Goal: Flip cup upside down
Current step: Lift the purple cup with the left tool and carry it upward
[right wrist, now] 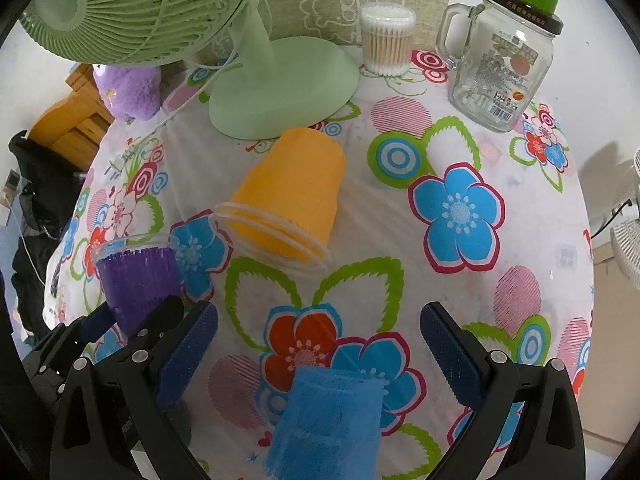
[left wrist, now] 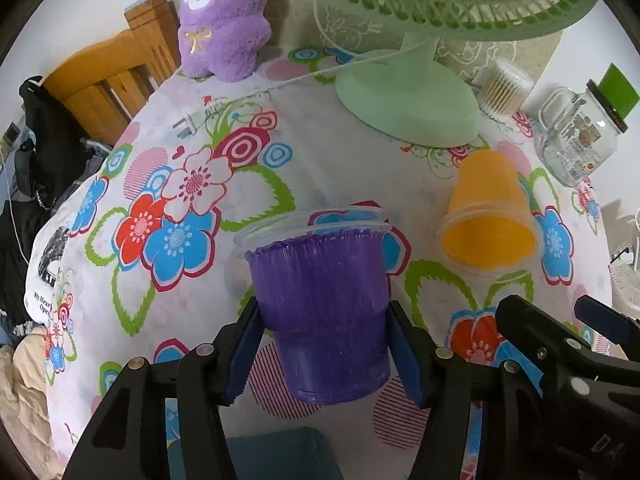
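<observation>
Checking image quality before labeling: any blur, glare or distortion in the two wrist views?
Left wrist: heavy fisheye bending, dark corners; purple cup in the left gripper is sharp. Right wrist: same bending; blue cup close to the lens looks soft, orange cup clear; soft shadows, no strong glare.

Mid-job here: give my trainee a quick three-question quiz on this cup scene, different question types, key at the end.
1. True or false: the left tool grips the purple cup with its rim up.
2. How does the orange cup lie? A upright, B on its side, C stacked in another cup.
3. Fill in: between the open fingers of the right tool sits the ___ cup.

Key: 1 true; 2 B; 3 blue.
</observation>
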Action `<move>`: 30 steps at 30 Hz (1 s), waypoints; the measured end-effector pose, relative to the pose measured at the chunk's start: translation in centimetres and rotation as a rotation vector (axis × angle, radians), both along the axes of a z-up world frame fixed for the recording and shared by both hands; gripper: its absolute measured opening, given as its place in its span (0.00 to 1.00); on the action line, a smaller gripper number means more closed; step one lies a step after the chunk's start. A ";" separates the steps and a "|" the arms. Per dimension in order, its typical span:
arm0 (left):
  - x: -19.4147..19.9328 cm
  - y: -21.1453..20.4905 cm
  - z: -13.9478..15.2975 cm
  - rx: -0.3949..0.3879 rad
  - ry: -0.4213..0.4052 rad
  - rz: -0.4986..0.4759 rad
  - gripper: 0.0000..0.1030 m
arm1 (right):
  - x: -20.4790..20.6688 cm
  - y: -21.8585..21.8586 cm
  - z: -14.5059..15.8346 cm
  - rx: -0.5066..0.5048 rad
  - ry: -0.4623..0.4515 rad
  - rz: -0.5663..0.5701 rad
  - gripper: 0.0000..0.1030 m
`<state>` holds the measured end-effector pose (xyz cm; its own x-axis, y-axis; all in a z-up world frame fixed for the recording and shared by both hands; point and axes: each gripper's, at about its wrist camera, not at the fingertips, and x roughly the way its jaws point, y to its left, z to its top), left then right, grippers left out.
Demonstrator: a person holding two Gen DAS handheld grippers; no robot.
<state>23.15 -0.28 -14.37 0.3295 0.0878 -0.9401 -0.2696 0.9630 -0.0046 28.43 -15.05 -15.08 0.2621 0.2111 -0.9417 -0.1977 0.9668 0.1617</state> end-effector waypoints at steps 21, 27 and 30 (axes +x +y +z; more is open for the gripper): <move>-4.3 -1.9 5.4 0.016 -0.052 -0.099 0.61 | -4.9 -1.6 5.1 0.013 -0.058 -0.040 1.00; -6.6 -2.4 6.5 0.019 -0.063 -0.121 0.61 | -7.6 -2.3 6.1 0.022 -0.073 -0.056 0.99; -7.9 -2.7 6.8 0.021 -0.066 -0.134 0.61 | -8.8 -2.5 6.3 0.021 -0.075 -0.062 1.00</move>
<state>15.28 -2.94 -7.61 0.4002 0.0584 -0.9145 -0.1386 0.9903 0.0026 19.60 -17.60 -8.80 0.3447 0.2122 -0.9144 -0.1500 0.9741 0.1695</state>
